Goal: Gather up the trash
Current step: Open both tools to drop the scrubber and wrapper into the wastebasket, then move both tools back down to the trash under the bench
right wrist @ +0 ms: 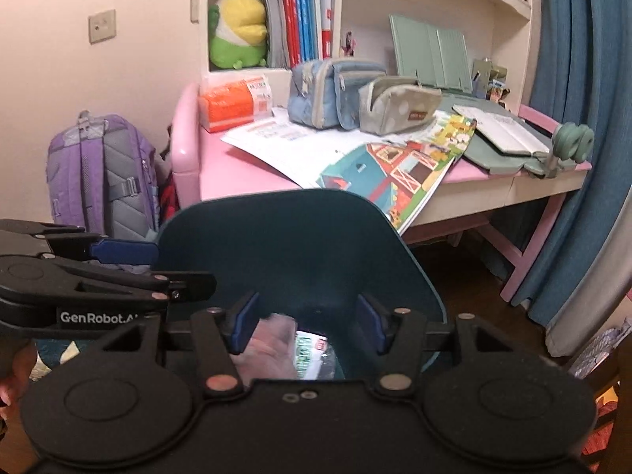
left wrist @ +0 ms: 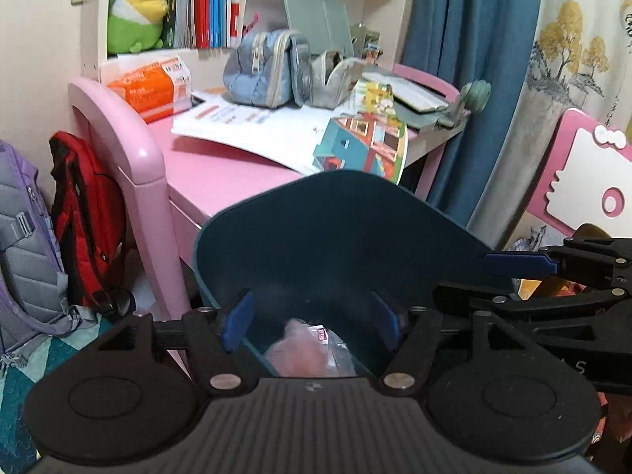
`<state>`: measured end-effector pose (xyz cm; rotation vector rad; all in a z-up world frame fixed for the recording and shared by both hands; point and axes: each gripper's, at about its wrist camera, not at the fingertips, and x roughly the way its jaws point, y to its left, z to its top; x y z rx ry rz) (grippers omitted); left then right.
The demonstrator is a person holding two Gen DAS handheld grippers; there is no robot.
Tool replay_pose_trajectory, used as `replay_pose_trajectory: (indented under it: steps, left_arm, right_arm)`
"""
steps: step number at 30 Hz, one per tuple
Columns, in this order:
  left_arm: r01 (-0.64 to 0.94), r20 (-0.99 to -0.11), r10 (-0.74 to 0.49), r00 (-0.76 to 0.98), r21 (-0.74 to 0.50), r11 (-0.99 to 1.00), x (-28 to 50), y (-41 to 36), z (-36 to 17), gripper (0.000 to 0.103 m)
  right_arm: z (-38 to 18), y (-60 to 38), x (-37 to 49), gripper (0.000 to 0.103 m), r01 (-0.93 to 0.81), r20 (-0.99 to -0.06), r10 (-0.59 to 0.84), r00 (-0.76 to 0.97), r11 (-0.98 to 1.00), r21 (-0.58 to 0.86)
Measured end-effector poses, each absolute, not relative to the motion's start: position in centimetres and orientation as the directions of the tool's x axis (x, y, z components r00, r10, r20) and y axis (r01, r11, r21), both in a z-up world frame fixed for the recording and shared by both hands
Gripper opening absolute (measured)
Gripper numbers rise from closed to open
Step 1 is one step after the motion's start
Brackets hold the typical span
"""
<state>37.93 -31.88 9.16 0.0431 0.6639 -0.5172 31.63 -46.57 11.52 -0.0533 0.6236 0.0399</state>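
Observation:
A dark teal trash bin fills the middle of both views. Crumpled pinkish plastic wrappers lie inside it, also seen in the right wrist view. My left gripper is open, its blue fingers over the bin's opening, empty. My right gripper is open over the same opening, empty. In the left view, the right gripper's blue finger reaches to the bin's right rim. In the right view, the left gripper's finger reaches to the left rim.
A pink desk stands behind the bin with papers, a picture book, pencil cases and an orange pack. A purple backpack and a red bag stand at its left. A blue curtain hangs at right.

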Motion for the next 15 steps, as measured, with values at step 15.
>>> replay_pose_trajectory:
  steps: [15]
  left_arm:
    - [0.446, -0.523, -0.434, 0.733, -0.113, 0.888, 30.0, -24.0, 13.5, 0.07]
  right_arm:
    - [15.3, -39.9, 24.4, 0.057, -0.165, -0.536, 0.109, 0.837, 0.985, -0.058]
